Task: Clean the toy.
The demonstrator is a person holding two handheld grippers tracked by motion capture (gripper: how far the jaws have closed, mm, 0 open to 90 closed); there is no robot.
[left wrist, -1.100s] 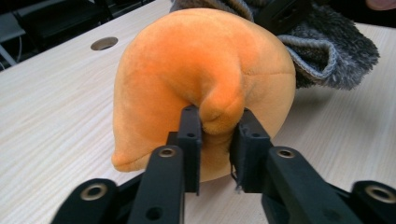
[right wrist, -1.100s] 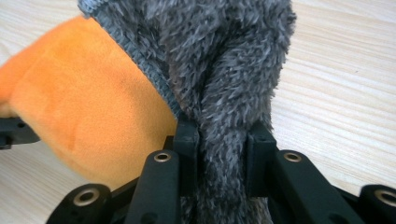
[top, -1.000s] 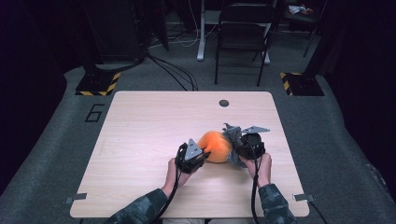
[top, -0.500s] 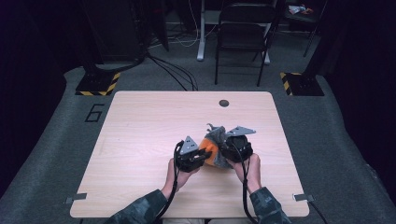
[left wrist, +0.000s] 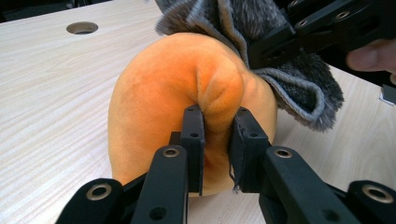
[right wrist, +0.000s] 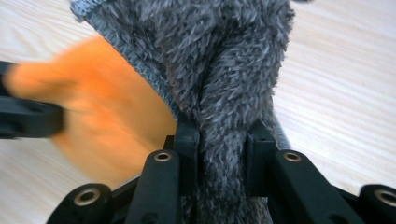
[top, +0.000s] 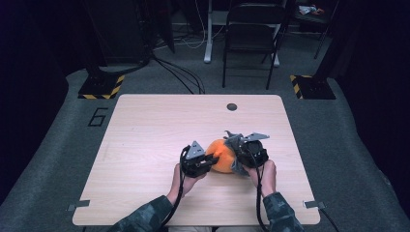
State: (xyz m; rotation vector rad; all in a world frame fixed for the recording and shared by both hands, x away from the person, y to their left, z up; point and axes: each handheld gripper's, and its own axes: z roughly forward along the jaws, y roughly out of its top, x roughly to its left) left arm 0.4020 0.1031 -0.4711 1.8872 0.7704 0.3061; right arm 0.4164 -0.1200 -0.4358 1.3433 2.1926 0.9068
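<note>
An orange plush ball point(top: 223, 155) rests on the wooden table point(top: 145, 140) between my two grippers. My left gripper point(left wrist: 215, 140) is shut on a pinched fold of the orange plush point(left wrist: 187, 93), coming at it from the left. A grey fuzzy cloth point(right wrist: 224, 70) hangs over the plush's right side, where my right gripper point(right wrist: 223, 154) is shut on a bunched fold of it. In the high view the left gripper point(top: 209, 162) and right gripper point(top: 238, 153) flank the plush, with the grey cloth point(top: 234, 140) at its far right.
A round cable hole point(top: 232, 107) lies in the table near its far edge. A black folding chair point(top: 251, 34) and cables stand on the floor behind the table. Bare tabletop stretches to the left of the grippers.
The right gripper has shifted with the grey cloth, first left over the plush, then back right. The left gripper stayed on the plush.
</note>
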